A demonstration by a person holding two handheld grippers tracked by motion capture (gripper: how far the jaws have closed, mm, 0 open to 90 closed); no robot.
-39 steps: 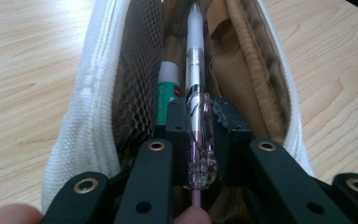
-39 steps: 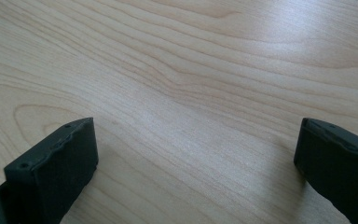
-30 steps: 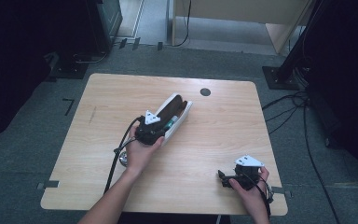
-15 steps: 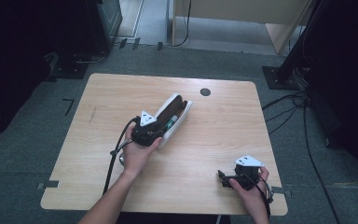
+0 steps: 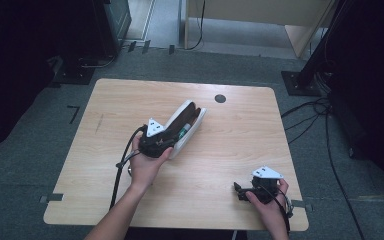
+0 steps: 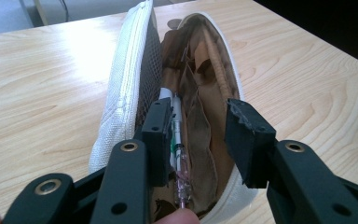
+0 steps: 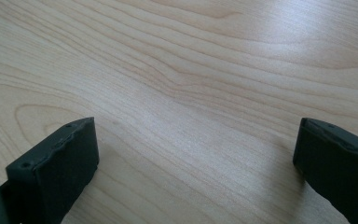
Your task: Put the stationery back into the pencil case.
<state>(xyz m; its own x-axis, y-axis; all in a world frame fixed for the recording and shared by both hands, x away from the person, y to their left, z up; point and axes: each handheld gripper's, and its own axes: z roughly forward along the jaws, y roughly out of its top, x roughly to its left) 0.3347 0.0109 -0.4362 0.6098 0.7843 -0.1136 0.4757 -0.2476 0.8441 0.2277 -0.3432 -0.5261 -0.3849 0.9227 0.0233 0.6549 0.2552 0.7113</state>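
Observation:
A white zip pencil case [image 5: 189, 120] lies open on the wooden table [image 5: 240, 135], its mouth facing up. In the left gripper view its brown lining [image 6: 205, 93] holds a clear pen with a green band [image 6: 177, 135] and a wooden pencil [image 6: 216, 60]. My left gripper [image 5: 172, 136] hovers at the case's near end. Its jaws have just been opening, and the left gripper [image 6: 198, 133] now straddles the pen with no pad pressing on it. My right gripper [image 5: 239, 191] rests low near the front right edge, pointing left. The right gripper [image 7: 196, 154] is open over bare wood.
A small black round mark [image 5: 220, 98] sits near the table's far edge. The left gripper's cable [image 5: 122, 162] trails over the front left part of the table. Dark stands [image 5: 305, 80] and loose cables [image 5: 330, 140] lie on the floor to the right.
My left gripper has drawn back a little from the case toward the person and its jaws have spread wider. The right gripper has stayed put.

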